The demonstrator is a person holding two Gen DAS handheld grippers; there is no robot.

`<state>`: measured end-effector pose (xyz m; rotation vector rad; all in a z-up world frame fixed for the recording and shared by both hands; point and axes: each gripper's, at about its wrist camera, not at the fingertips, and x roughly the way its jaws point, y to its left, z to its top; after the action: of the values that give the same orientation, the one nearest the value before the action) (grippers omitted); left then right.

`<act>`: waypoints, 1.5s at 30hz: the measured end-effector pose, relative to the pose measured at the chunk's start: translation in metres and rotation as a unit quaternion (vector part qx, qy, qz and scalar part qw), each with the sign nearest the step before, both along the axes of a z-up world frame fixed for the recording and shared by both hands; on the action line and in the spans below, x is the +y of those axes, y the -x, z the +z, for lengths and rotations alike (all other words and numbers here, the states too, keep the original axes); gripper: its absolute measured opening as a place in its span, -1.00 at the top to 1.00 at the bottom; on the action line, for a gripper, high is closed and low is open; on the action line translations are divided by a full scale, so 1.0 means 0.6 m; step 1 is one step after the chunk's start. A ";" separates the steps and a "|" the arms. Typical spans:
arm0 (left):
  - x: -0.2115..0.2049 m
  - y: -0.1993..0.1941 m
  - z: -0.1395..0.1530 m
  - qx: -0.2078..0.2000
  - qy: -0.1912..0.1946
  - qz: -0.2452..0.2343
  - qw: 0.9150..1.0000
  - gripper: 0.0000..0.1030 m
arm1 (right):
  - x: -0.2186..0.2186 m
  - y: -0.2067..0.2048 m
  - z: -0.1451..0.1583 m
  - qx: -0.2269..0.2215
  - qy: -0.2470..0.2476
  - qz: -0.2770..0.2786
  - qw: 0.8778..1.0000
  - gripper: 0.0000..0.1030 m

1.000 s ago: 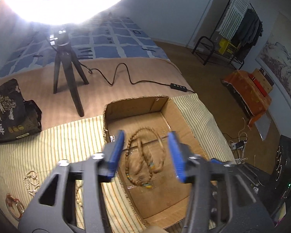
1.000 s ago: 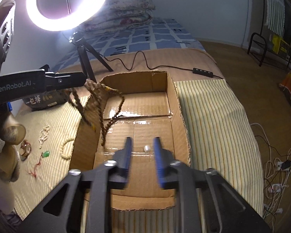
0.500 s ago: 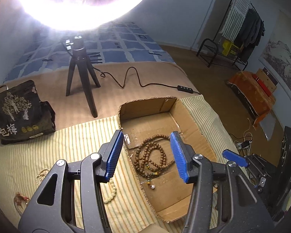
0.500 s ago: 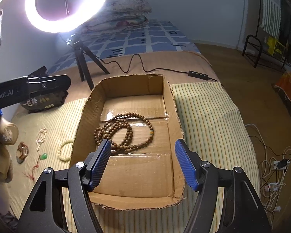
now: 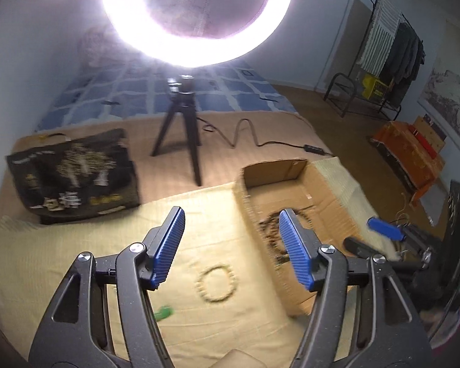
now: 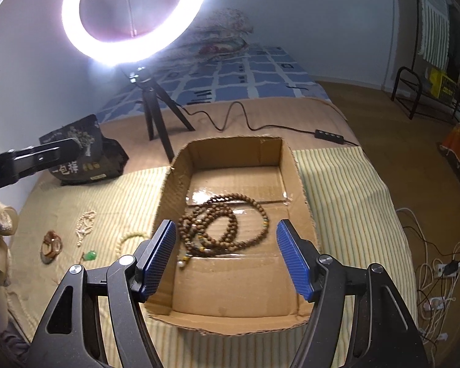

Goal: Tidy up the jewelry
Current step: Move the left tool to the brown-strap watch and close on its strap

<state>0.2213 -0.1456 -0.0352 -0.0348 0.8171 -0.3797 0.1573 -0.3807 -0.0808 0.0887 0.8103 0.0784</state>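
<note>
The brown beads (image 6: 222,225) lie coiled in the box (image 6: 303,202), gathered there off the bed. The left gripper (image 5: 231,248) is opening, empty, over the pale bracelet (image 5: 216,282) (likely next); the right gripper (image 6: 225,259) hangs released, empty, above the box.

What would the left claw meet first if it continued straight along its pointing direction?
Probably the pale bead bracelet on the striped cloth. It lies between the opening, empty jaws of the left claw, though blur leaves depth uncertain.
</note>
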 end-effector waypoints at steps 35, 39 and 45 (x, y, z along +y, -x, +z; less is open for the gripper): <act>0.388 0.062 -0.208 0.147 -0.022 0.122 0.981 -0.15 | 0.278 -0.021 -0.086 0.050 -0.021 0.163 0.985 -0.50; 0.390 0.061 -0.229 0.161 -0.021 0.118 0.980 -0.03 | 0.309 -0.025 -0.121 0.069 -0.009 0.187 0.980 -0.50; 0.397 0.059 -0.250 0.178 -0.014 0.119 0.977 0.10 | 0.354 -0.033 -0.159 0.090 0.016 0.220 0.971 -0.48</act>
<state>0.1861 0.0929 -0.1850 -0.1780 1.1586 -0.1351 0.1769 -0.1681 -0.1760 -0.1191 1.0021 0.4826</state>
